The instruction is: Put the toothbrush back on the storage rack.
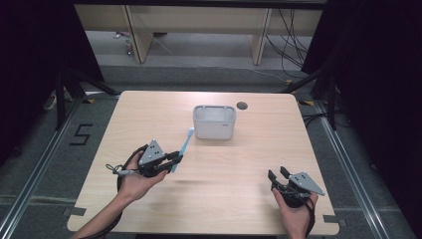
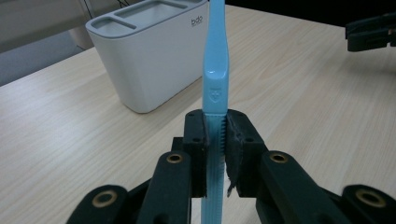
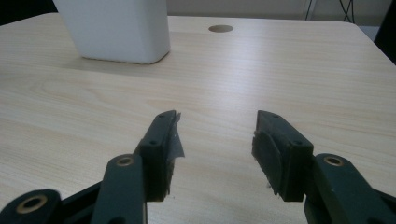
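Note:
A light blue toothbrush is clamped by its handle in my left gripper, which is shut on it above the table's left half. In the left gripper view the toothbrush stands straight up from between the pads, its head cut off by the top edge. A white holder with compartments stands at the table's middle back, just beyond the brush's tip; the same holder is up and left of the brush. My right gripper rests open near the front right, and between its fingertips there is nothing.
The light wooden table has a round cable hole behind the holder. In the right gripper view the holder is far ahead at upper left. Dark stands, cables and furniture legs sit beyond the table's back edge.

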`<state>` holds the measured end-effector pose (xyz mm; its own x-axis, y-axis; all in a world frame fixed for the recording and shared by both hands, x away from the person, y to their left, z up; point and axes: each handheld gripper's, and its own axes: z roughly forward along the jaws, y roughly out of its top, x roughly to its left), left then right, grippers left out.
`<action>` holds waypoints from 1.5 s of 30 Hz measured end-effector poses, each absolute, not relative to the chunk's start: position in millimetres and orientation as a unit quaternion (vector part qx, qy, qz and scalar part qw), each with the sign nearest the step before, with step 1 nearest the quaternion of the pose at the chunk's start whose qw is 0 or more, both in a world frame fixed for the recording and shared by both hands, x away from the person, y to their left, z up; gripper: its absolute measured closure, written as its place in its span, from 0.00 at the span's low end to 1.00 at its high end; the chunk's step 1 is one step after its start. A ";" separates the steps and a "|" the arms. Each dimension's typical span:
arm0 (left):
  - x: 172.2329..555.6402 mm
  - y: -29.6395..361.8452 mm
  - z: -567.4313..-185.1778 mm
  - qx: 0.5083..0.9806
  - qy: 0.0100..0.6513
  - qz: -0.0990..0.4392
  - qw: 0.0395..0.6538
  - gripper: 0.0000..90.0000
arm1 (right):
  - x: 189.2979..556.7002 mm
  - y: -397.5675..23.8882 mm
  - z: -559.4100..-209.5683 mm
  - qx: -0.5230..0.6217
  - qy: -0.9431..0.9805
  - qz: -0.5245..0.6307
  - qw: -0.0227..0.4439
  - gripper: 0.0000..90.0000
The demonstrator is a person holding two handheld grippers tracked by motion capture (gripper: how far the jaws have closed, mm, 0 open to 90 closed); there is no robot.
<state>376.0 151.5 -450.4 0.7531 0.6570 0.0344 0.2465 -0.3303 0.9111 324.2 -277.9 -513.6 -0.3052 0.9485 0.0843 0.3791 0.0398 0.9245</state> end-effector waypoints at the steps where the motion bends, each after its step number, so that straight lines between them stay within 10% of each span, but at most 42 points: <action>1: 375.5 151.4 -450.7 0.789 0.284 0.206 0.505 0.87 | 324.5 -277.7 -513.8 0.506 0.654 0.474 0.303 0.56; 45: 375.9 130.5 -458.9 0.758 0.268 0.203 0.559 0.87 | 325.0 -237.6 -484.3 0.446 0.658 0.538 0.282 0.63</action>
